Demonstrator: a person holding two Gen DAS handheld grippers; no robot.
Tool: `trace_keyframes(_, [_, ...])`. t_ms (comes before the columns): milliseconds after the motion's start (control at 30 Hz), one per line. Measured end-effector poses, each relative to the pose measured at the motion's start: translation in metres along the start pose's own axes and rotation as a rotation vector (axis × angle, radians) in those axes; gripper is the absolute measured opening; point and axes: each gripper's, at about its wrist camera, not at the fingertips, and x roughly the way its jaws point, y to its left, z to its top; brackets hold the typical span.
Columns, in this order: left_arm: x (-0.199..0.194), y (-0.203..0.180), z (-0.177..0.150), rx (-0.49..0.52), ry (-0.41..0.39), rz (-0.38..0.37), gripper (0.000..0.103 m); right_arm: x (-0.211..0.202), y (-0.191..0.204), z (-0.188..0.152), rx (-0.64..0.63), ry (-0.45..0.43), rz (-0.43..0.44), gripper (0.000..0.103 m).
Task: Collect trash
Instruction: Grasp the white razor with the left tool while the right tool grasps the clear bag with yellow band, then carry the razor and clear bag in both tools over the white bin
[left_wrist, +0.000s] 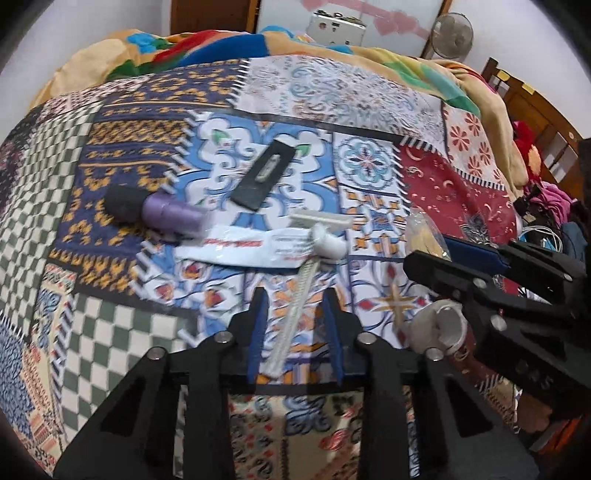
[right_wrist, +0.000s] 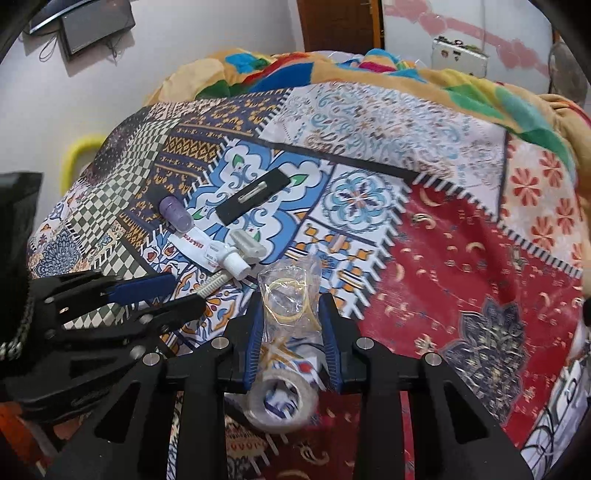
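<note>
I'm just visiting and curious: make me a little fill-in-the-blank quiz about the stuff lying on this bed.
1. The little bottle with the black cap is ____ in colour.
2. Between the left gripper's fingers lies the handle of a white ____.
3. The clear plastic bag between the right gripper's fingers holds rubber ____.
4. Nearest the right camera lies a roll of clear ____.

Missing words: purple; razor; bands; tape

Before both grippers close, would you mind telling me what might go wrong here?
1. The left gripper straddles the thin razor handle lying flat on the quilt; the fingers may pinch fabric or slip off.
2. The razor head sits by the tube, so lifting may drag it.
3. The right gripper frames a limp clear bag near the tape roll; it could nudge the roll.
</note>
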Motion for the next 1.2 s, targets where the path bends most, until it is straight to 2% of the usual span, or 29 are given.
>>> trace_keyframes(133, [0.005,-0.02,0.001,0.049,0.04,-0.041,0.01,-0.007,-0.003,-0.004,0.012,0.002,-0.013,0.027])
trace_keyframes(233, [0.006,-0.032,-0.005,0.074,0.06,-0.016,0.008,-0.017,-0.004,-0.009,0.016,-0.002,-0.037,0.027])
trace_keyframes(433, [-0.008,-0.044,-0.018,0.04,0.067,-0.021,0.008,-0.042,-0.007,-0.013,0.047,-0.008,-0.039,0.027])
trace_keyframes(600, [-0.048,-0.059,-0.024,0.026,0.018,-0.014,0.008,-0.073,-0.005,-0.014,0.053,-0.035,-0.049,0.027])
trace_keyframes(767, [-0.104,-0.07,-0.03,0.011,-0.049,0.001,0.008,-0.108,0.008,-0.017,0.043,-0.067,-0.055,0.027])
trace_keyframes(1200, [-0.23,-0.059,-0.071,-0.073,-0.18,0.034,0.008,-0.197,0.059,-0.026,0.016,-0.168,-0.036,0.027])
